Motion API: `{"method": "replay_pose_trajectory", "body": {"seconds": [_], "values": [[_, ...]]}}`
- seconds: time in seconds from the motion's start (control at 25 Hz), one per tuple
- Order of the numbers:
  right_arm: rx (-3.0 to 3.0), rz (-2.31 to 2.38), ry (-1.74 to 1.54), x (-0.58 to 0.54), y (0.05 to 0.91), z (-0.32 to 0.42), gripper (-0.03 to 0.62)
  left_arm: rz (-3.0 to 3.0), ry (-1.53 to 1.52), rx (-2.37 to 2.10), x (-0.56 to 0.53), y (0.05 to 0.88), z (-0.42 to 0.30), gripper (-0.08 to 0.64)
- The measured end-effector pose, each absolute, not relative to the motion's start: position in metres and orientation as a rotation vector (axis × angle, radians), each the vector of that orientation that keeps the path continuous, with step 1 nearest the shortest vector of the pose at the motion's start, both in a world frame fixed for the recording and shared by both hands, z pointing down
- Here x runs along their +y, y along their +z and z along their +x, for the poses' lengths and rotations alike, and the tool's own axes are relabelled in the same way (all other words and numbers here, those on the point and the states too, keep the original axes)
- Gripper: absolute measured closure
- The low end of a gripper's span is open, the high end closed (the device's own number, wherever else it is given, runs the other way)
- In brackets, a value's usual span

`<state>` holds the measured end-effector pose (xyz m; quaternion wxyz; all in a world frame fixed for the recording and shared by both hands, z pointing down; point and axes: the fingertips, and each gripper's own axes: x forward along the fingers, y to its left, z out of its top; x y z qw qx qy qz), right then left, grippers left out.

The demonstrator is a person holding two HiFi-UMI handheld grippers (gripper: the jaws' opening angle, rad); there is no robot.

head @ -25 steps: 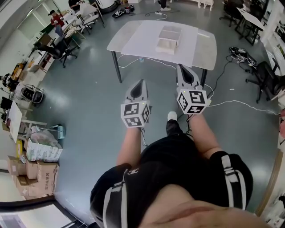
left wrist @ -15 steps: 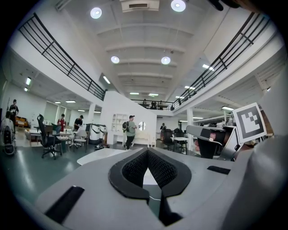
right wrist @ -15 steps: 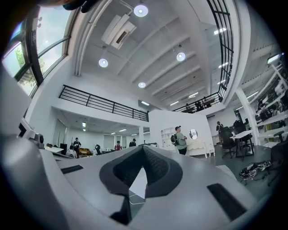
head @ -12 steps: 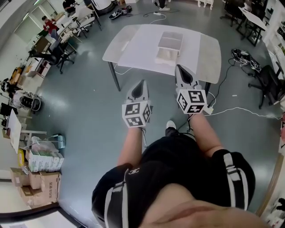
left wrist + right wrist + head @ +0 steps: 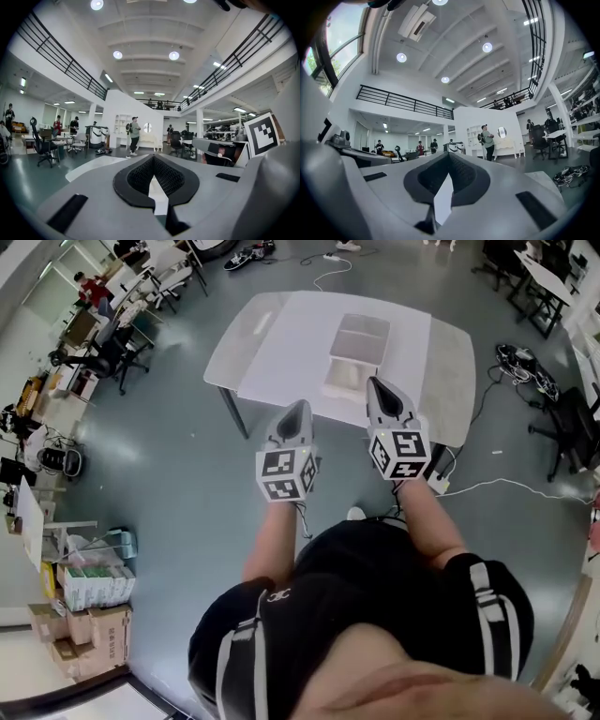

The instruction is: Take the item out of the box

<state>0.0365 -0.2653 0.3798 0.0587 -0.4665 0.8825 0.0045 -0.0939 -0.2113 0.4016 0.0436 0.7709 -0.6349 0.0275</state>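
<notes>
A white, shallow box (image 5: pixel 356 351) lies open on a white sheet on the pale grey table (image 5: pixel 239 341) ahead of me; what is inside it is too small to make out. Both grippers are held out level at waist height, short of the box. My left gripper (image 5: pixel 297 406) reaches the table's near edge, jaws shut on nothing. My right gripper (image 5: pixel 375 382) points at the box's near end, also shut and holding nothing. In the left gripper view the shut tips (image 5: pixel 153 157) point over the table top (image 5: pixel 91 167). The right gripper (image 5: pixel 449 154) faces the open hall.
Grey floor lies between me and the table. Cables and a power strip (image 5: pixel 439 486) trail at the right beside an office chair (image 5: pixel 567 423). Stacked cardboard boxes (image 5: pixel 86 620) stand at the lower left. Desks, chairs and people (image 5: pixel 89 289) fill the far left.
I have walked toward the table: it and the box are nearer and larger in the head view. Both grippers have moved forward with me, still shut, now reaching the table's near edge.
</notes>
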Motion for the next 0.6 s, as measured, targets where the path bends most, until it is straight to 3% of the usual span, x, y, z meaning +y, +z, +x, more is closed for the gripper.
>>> {"method": "replay_pose_trajectory", "body": {"seconds": [0.6], "values": [[2.762,-1.497,-0.095,-0.377,0.425,0.005,0.58,2.357,0.136,-1.841,-0.33,0.427,-0.115,0.548]]}}
